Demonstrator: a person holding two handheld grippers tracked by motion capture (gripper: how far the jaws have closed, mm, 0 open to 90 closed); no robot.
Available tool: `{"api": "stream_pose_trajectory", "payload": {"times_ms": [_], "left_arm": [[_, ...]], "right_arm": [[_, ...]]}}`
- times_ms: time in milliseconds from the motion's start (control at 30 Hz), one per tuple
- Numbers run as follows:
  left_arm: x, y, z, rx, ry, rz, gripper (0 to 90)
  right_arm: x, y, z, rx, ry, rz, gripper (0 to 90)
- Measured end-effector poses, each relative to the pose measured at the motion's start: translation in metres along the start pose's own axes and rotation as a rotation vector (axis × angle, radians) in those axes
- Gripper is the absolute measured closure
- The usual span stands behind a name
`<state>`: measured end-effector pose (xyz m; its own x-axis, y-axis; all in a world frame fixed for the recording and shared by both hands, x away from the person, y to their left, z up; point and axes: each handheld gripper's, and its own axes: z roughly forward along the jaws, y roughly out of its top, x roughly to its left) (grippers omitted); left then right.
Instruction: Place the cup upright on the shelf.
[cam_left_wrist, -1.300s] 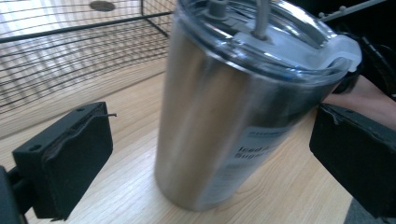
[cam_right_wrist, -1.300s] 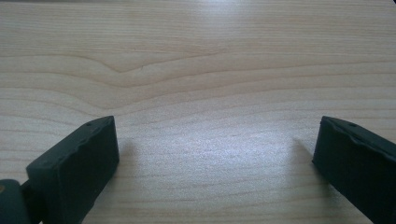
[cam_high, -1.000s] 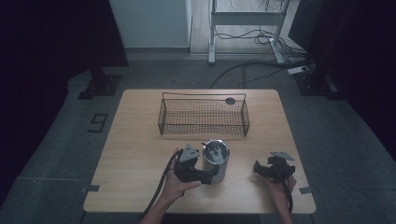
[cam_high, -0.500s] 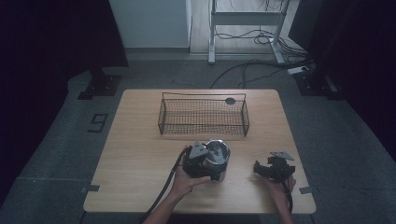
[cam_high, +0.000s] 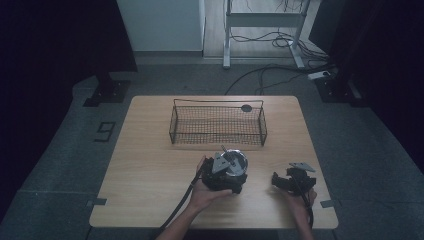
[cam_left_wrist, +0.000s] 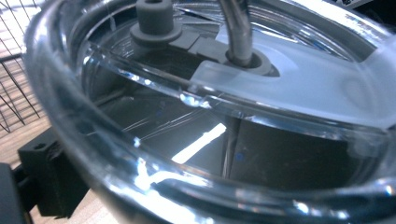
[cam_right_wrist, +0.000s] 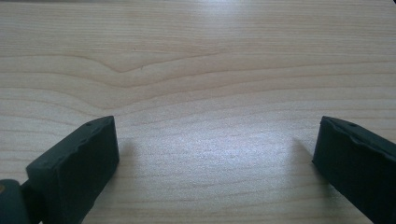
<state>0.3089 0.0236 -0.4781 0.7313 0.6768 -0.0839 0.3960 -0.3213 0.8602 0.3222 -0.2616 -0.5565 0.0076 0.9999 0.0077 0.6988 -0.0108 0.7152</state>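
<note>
A metal cup with a clear lid (cam_high: 236, 161) stands near the table's front middle. My left gripper (cam_high: 223, 175) sits over its near side, shut on the cup, with a hand behind it. In the left gripper view the clear lid (cam_left_wrist: 261, 93) is very close, with a metal straw (cam_left_wrist: 236, 28) through it and one black jaw against the rim at lower left. My right gripper (cam_high: 276, 181) rests at the front right, open. Its fingers (cam_right_wrist: 79, 163) stand wide apart over bare wood, with nothing between them.
A black wire basket (cam_high: 217, 125) stands at the back middle of the wooden table (cam_high: 150, 165), with a small dark round thing (cam_high: 246, 108) by its far right corner. Cables run across the floor behind the table.
My left gripper has moved right from beside the cup onto it, and the cup's lid now sits slightly farther from the front edge. The right gripper has hardly moved.
</note>
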Motion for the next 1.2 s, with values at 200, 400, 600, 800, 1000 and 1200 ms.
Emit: {"api": "stream_pose_trajectory", "payload": {"times_ms": [200,400,600,800,1000,1200], "left_arm": [[-0.001,0.000,-0.001,-0.003,0.012,0.016,2.9],[-0.002,0.001,-0.006,-0.012,0.006,0.031,3.7],[-0.001,0.008,-0.016,-0.029,-0.030,0.025,4.2],[0.003,0.017,-0.030,-0.054,-0.049,0.030,4.3],[0.010,0.023,-0.039,-0.070,-0.037,0.010,4.2],[0.017,0.030,-0.047,-0.074,-0.020,0.004,4.3]], "right_arm": [[0.000,0.000,0.000,0.000,0.000,0.000,0.0],[0.000,0.000,0.000,0.000,0.000,0.001,0.0],[0.000,0.000,0.000,0.000,0.000,0.001,0.0],[0.000,0.000,0.000,0.000,0.000,0.000,0.0],[0.000,0.000,0.000,0.000,0.000,0.001,0.0],[0.000,0.000,0.000,-0.004,-0.003,0.006,0.8]]}}
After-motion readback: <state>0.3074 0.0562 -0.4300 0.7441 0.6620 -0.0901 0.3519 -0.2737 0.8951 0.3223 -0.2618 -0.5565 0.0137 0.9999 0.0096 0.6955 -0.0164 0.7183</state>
